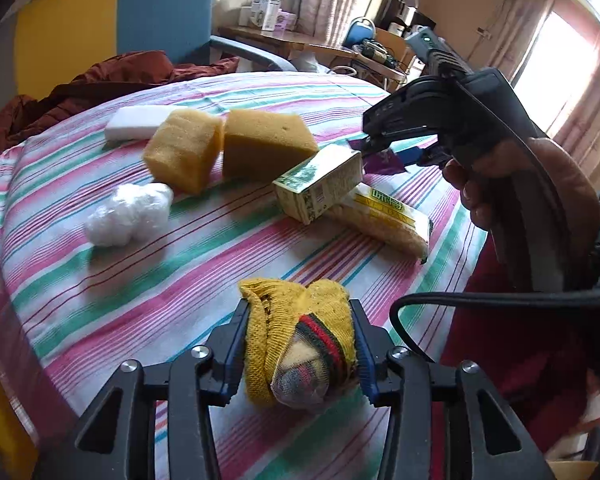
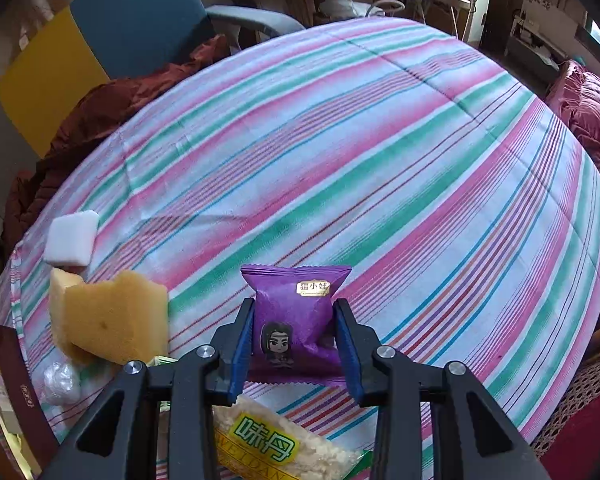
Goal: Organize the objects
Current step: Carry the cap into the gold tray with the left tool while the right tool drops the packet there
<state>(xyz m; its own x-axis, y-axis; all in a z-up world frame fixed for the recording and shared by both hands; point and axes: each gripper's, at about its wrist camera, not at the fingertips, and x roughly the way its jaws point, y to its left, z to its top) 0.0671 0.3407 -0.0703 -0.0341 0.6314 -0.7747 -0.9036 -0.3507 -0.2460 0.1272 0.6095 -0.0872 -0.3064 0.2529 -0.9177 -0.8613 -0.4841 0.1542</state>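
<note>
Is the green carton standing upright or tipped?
Tipped: the green carton lies on its side, one end propped on the snack bag.

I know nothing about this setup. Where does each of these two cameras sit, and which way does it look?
Left wrist view: sits on the left gripper, looking down along its fingers at the rolled yellow knit sock they clamp; the person's hand holding the right gripper shows at right.
Right wrist view: sits on the right gripper, looking down at the shiny purple snack packet it pinches; no hand shows.
Shared: the striped tablecloth, yellow sponge blocks, white foam block, and blue chair.
</note>
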